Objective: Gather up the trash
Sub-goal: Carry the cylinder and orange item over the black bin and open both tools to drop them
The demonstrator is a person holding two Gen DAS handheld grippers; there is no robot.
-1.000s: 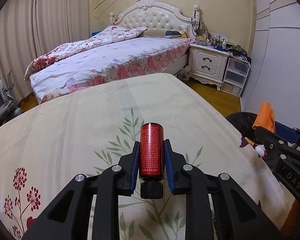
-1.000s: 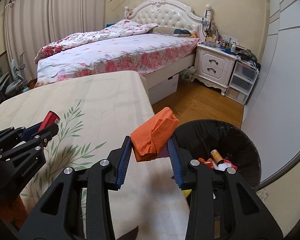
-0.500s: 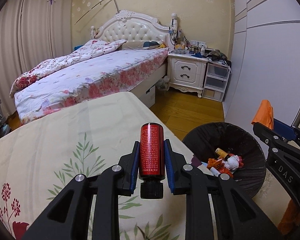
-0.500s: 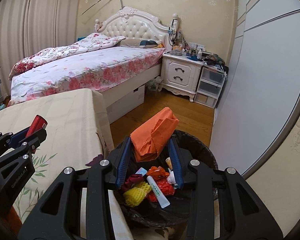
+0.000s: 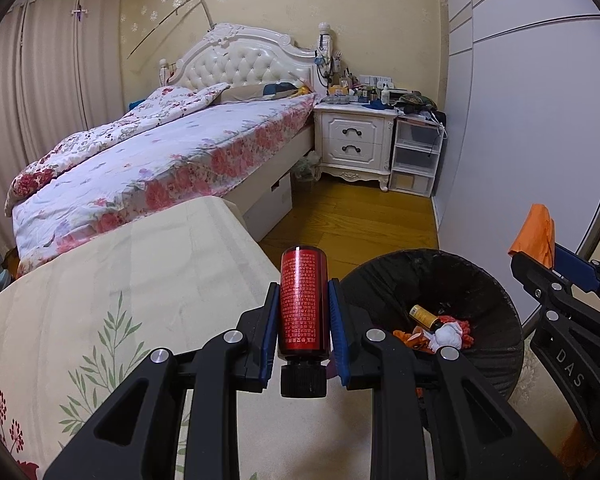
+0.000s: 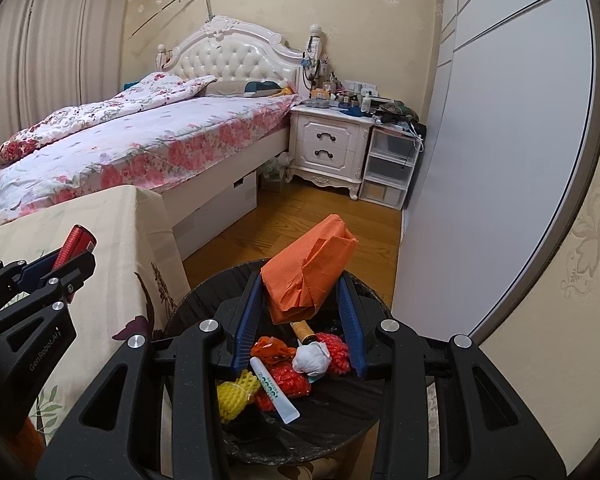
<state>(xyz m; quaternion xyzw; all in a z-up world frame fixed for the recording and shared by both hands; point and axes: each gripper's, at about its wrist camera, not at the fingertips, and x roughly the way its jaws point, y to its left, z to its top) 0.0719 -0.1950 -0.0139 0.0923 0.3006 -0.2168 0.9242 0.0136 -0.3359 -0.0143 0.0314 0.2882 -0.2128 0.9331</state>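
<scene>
Both grippers have swung from above the cloth-covered table (image 5: pixel 148 280) toward the black trash bin (image 6: pixel 204 300). The right gripper (image 6: pixel 300 312), clamped on a crumpled orange paper (image 6: pixel 308 272), now hangs directly over the bin's litter. The left gripper (image 5: pixel 303 320), clamped on a red bottle (image 5: pixel 303 300), sits at the table's edge, the bin at its three o'clock.
</scene>
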